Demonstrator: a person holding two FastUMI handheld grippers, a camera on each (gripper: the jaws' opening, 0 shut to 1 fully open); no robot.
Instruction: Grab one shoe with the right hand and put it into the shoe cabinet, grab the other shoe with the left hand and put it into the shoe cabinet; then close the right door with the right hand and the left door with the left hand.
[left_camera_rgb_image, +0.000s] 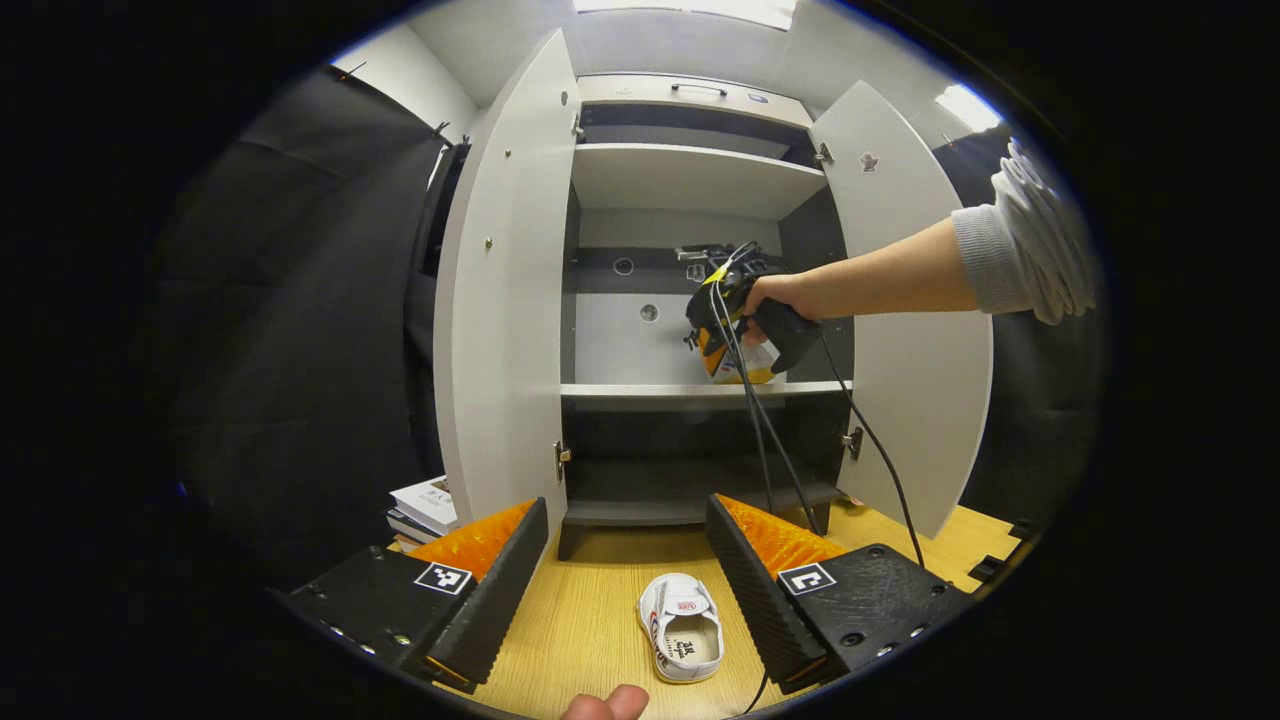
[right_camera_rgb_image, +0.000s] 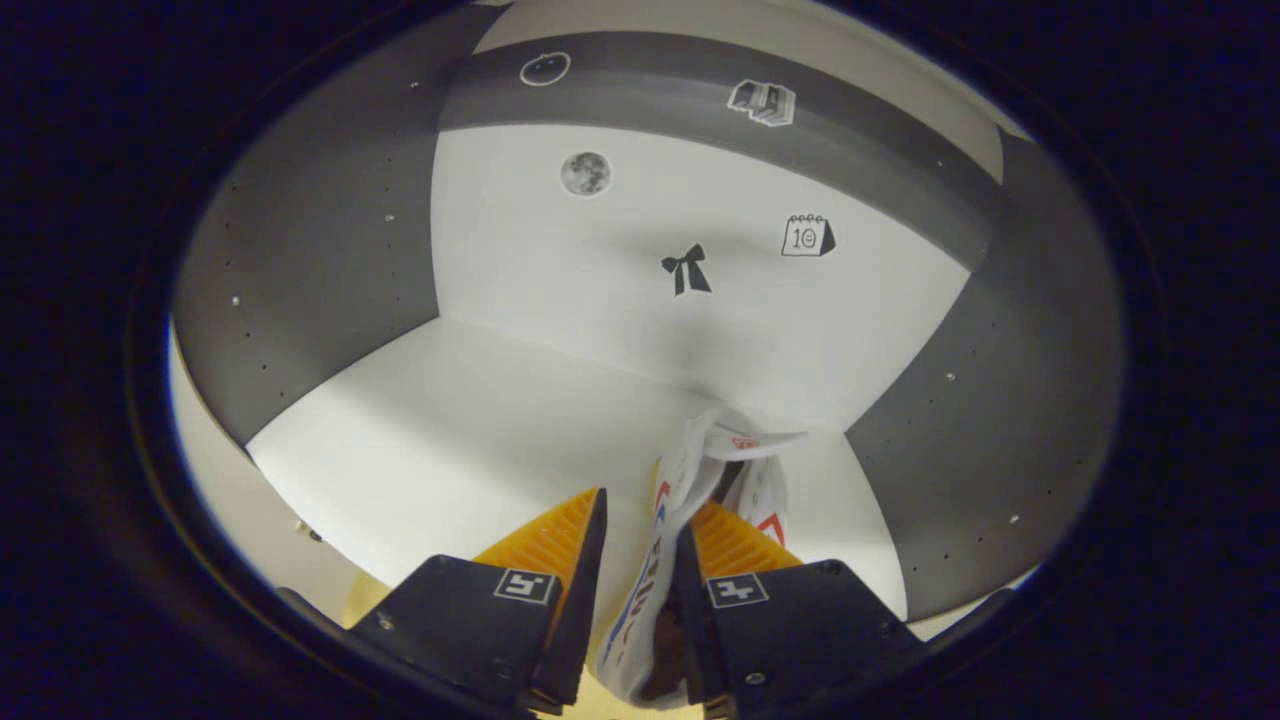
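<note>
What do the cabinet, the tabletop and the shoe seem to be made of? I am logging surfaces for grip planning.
Cabinet: probably laminated board, matte white doors and shelves, grey inner walls with rows of small holes, metal hinges.
Tabletop: wood or wood-look laminate, pale yellow with visible grain, smooth.
Shoe: looks like white canvas or soft synthetic, with a printed insole; which one is unclear.

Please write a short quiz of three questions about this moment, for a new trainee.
1. True or false: both doors of the shoe cabinet are open.
2. Where does the second shoe lie? A) on the wooden table, between the fingers of the left gripper; B) on the middle shelf; C) on the books.
3. What does the right gripper hold over the shelf?

Key: 1 true. 2 A. 3 The first shoe, with both fingers pressing on it.
</note>
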